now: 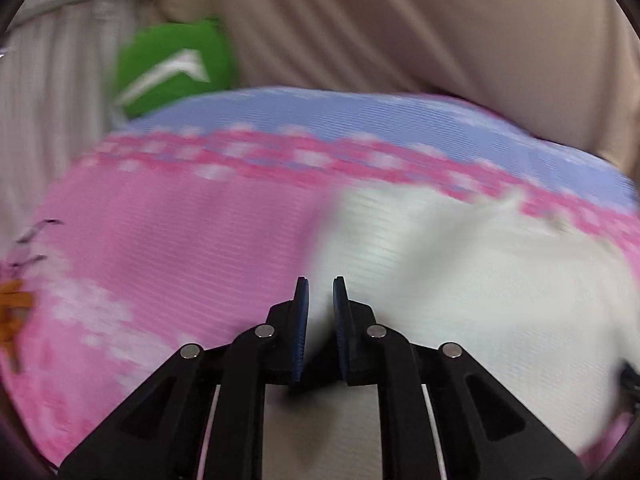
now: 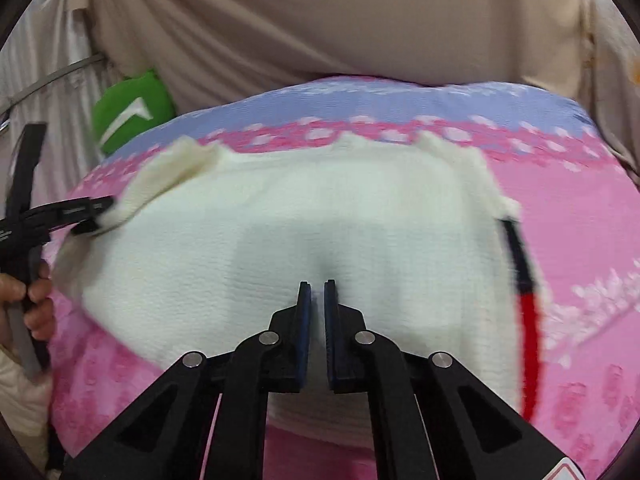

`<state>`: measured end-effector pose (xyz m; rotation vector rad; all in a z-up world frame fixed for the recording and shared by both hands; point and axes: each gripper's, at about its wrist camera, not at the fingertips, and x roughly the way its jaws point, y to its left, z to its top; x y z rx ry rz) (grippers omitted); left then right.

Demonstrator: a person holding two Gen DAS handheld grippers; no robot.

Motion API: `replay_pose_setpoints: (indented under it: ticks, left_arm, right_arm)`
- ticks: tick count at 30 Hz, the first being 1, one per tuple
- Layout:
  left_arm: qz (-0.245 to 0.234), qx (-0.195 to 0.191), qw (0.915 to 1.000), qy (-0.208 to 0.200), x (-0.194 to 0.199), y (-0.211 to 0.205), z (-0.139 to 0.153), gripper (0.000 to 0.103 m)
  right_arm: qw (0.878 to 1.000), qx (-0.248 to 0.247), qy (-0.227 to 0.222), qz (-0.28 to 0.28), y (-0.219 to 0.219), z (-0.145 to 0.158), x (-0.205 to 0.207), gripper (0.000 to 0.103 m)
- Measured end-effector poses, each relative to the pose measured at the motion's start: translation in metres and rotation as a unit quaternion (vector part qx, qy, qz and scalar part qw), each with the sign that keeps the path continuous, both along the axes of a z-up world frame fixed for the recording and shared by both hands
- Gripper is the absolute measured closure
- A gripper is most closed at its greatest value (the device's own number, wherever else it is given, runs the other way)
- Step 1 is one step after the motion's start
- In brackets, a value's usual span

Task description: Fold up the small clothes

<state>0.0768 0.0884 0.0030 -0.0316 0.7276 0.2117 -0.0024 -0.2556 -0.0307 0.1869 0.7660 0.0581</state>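
A cream-white knitted garment (image 2: 304,232) lies spread on a surface covered by a pink and lilac patterned cloth (image 2: 580,216). The right tongs (image 2: 317,286) are clenched on the garment's near edge, white fabric showing in the narrow gap between the blue pads. The left tongs (image 1: 321,280) are nearly closed with white cloth beneath; in the right wrist view they (image 2: 94,216) grip the garment's far left corner. A red and black strip (image 2: 528,312) runs along the garment's right edge. A green object (image 2: 128,112) bears a white mark, not readable as writing.
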Motion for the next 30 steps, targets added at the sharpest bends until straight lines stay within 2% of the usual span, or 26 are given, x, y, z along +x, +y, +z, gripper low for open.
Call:
replay_pose_setpoints:
  ticks: [1, 3, 4, 5, 7, 9, 11, 12, 13, 15, 17, 18, 21, 23, 25, 27, 30]
  left_arm:
    - [0.026, 0.003, 0.9996, 0.005, 0.004, 0.017, -0.002, 0.09]
    - [0.052, -0.029, 0.9981, 0.018, 0.002, 0.044, -0.002, 0.092]
    - [0.05, -0.046, 0.9975, 0.017, -0.004, 0.049, 0.001, 0.092]
    - [0.036, -0.068, 0.997, 0.009, -0.016, 0.048, 0.008, 0.092]
    - [-0.009, -0.088, 0.996, -0.01, -0.034, 0.03, 0.023, 0.091]
    - [-0.083, -0.095, 0.9918, -0.02, -0.046, -0.012, 0.034, 0.087]
    - [-0.162, -0.097, 0.9821, -0.002, -0.053, -0.057, 0.03, 0.078]
    - [-0.191, -0.095, 0.9769, 0.013, -0.052, -0.077, 0.022, 0.077]
    - [-0.202, -0.083, 0.9755, 0.027, -0.051, -0.091, 0.012, 0.077]
    - [-0.192, -0.064, 0.9778, 0.053, -0.038, -0.101, -0.01, 0.077]
    - [-0.17, -0.085, 0.9801, 0.057, -0.026, -0.081, -0.018, 0.078]
    - [-0.153, -0.098, 0.9819, 0.054, -0.021, -0.066, -0.017, 0.08]
    - [-0.064, -0.08, 0.9945, 0.022, -0.015, -0.013, -0.004, 0.083]
    - [-0.034, -0.098, 0.9942, 0.028, -0.005, 0.015, -0.006, 0.083]
    - [0.0, -0.094, 0.995, 0.035, 0.005, 0.03, -0.009, 0.081]
    - [-0.006, -0.11, 0.9934, 0.033, 0.008, 0.03, -0.007, 0.082]
    - [-0.027, -0.106, 0.9938, 0.02, 0.005, 0.009, 0.002, 0.078]
  right_arm:
    - [1.0, 0.019, 0.004, -0.025, -0.022, -0.003, -0.005, 0.103]
    - [0.997, 0.067, -0.001, -0.05, -0.046, -0.002, -0.016, 0.103]
    - [0.996, 0.045, -0.006, -0.075, -0.045, 0.003, -0.019, 0.103]
    - [0.997, 0.019, -0.016, -0.073, -0.035, 0.01, -0.021, 0.096]
    - [0.999, 0.023, -0.033, -0.036, -0.011, 0.019, -0.018, 0.096]
    - [0.998, 0.039, -0.042, 0.033, 0.026, 0.025, -0.008, 0.096]
    - [0.994, 0.04, -0.044, 0.091, 0.067, 0.025, 0.005, 0.095]
    - [0.992, 0.042, -0.039, 0.112, 0.082, 0.023, 0.01, 0.096]
    - [0.99, 0.04, -0.034, 0.133, 0.096, 0.019, 0.016, 0.095]
    - [0.987, 0.01, -0.027, 0.155, 0.116, 0.009, 0.02, 0.096]
    - [0.989, -0.014, -0.019, 0.144, 0.111, 0.003, 0.024, 0.103]
    - [0.991, -0.001, -0.016, 0.132, 0.097, 0.003, 0.025, 0.103]
    - [0.999, -0.005, -0.014, 0.035, 0.033, 0.006, 0.023, 0.103]
    - [1.0, 0.011, -0.007, -0.028, -0.005, 0.007, 0.02, 0.103]
    - [0.998, 0.019, -0.014, -0.06, -0.025, 0.014, 0.015, 0.103]
    - [0.998, 0.011, -0.032, -0.058, -0.021, 0.025, 0.013, 0.092]
    - [0.998, -0.004, -0.043, -0.033, -0.004, 0.032, 0.024, 0.092]
